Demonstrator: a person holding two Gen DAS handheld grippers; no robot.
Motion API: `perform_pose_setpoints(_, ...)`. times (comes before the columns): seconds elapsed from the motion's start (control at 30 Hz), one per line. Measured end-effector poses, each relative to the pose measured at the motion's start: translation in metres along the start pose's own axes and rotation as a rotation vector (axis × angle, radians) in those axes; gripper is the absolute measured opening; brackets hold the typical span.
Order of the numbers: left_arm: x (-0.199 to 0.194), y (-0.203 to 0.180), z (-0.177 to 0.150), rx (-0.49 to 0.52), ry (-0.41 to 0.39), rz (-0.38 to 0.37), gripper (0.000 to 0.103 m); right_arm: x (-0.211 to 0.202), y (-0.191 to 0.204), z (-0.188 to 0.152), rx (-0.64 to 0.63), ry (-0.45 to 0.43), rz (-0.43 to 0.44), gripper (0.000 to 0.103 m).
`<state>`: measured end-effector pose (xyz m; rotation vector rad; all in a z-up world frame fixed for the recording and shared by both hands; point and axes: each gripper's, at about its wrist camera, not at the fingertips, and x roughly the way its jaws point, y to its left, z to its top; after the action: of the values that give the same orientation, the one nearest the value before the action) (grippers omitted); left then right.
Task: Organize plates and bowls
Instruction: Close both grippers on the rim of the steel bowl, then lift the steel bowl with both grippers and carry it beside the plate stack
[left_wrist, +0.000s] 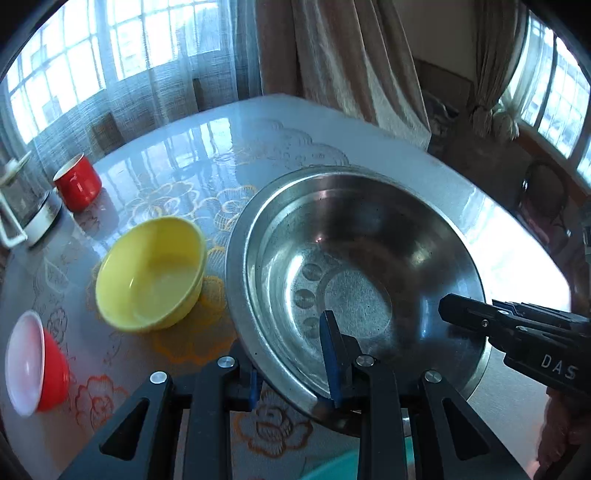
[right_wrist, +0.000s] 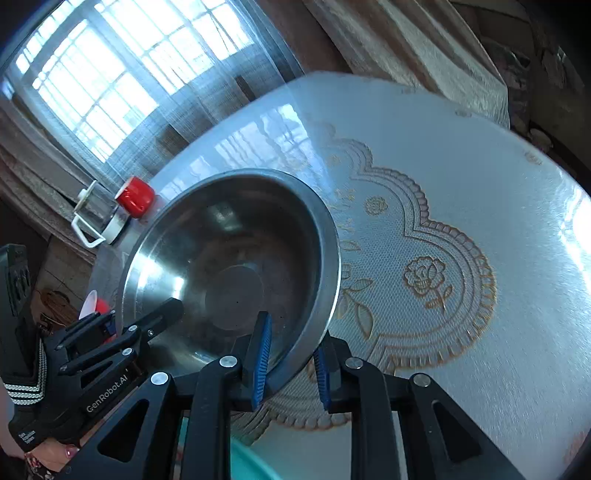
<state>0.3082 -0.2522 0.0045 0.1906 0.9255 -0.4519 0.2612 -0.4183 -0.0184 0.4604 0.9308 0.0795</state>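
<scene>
A glossy round table (left_wrist: 207, 155) wears a lace-patterned cloth with orange rose motifs (right_wrist: 424, 277) under a clear cover that mirrors the windows. Near its far left edge a red ceramic mug (left_wrist: 77, 182) stands upright, just beside a glass jug with a white handle and lid (left_wrist: 22, 206), perhaps a kettle. Sheer grey curtains (left_wrist: 147, 92) hang before the paned window (right_wrist: 122, 62); heavier beige drapes (left_wrist: 351, 59) hang beyond the table.

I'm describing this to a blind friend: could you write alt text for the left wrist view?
Both grippers, the left gripper and the right gripper, clamp the rim of a large steel bowl over a floral table. Left of it sit a yellow bowl, a red bowl and a red cup.
</scene>
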Motion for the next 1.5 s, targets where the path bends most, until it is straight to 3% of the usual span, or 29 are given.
perform_pose_setpoints(0.33,-0.052,0.011,-0.025,-0.058,-0.093,-0.041,0.028,-0.048,0.029,-0.028,-0.053,-0.082,0.030,0.022)
perform_pose_setpoints(0.73,-0.123,0.040,-0.088,-0.131,-0.190,-0.038,0.028,-0.086,0.086,-0.072,-0.150,-0.159,0.059,0.022)
perform_pose_setpoints(1.17,-0.177,0.079,-0.167,-0.216,-0.233,0.028,0.027,-0.087,0.143,-0.130,-0.232,-0.151,0.125,0.022)
perform_pose_setpoints(1.5,-0.201,0.102,-0.209,-0.266,-0.247,0.092,0.027,-0.079,0.177,-0.164,-0.276,-0.115,0.183,0.022)
